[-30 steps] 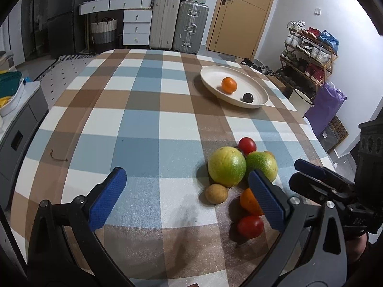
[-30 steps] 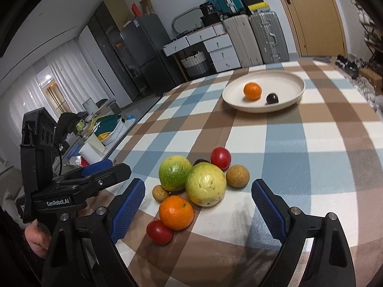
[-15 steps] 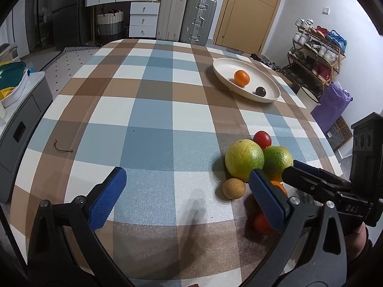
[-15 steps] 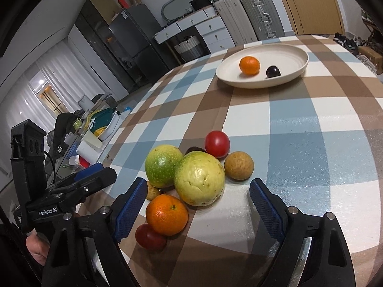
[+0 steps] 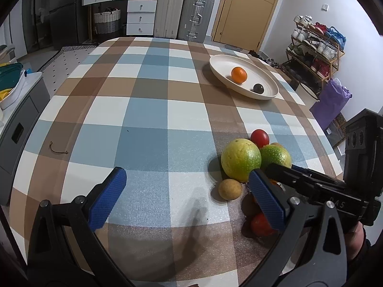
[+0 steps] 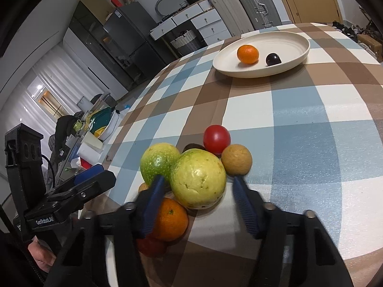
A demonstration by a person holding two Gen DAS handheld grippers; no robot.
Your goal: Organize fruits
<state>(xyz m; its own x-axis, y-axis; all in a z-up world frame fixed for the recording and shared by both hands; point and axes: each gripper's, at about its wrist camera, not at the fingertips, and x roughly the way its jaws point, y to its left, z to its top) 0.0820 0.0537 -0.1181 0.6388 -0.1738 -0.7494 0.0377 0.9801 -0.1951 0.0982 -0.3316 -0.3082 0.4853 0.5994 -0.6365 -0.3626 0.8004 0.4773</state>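
A pile of fruit lies at the near right of the checked table: a big yellow-green guava (image 6: 198, 179) (image 5: 240, 160), a green fruit (image 6: 159, 161) (image 5: 275, 155), an orange (image 6: 171, 218), two red tomatoes (image 6: 216, 138) (image 6: 150, 246), and small brown fruits (image 6: 236, 159) (image 5: 230, 189). My right gripper (image 6: 198, 203) is open, its blue fingers on either side of the guava, close but apart from it. My left gripper (image 5: 184, 198) is open and empty over the table left of the pile. A cream plate (image 5: 222, 71) (image 6: 299, 55) farther back holds an orange (image 5: 239, 74) and a dark plum (image 5: 258, 88).
A small brown hook (image 5: 57, 149) lies on the cloth at the left. Suitcases (image 5: 184, 14), drawers and a door stand behind the table. A shoe rack (image 5: 316, 43) and purple bag (image 5: 332, 102) stand off the right edge, a cabinet with dishes off the left.
My right gripper has moved forward and down onto the pile and its fingers have narrowed around the guava. My left gripper has drifted slightly, still open.
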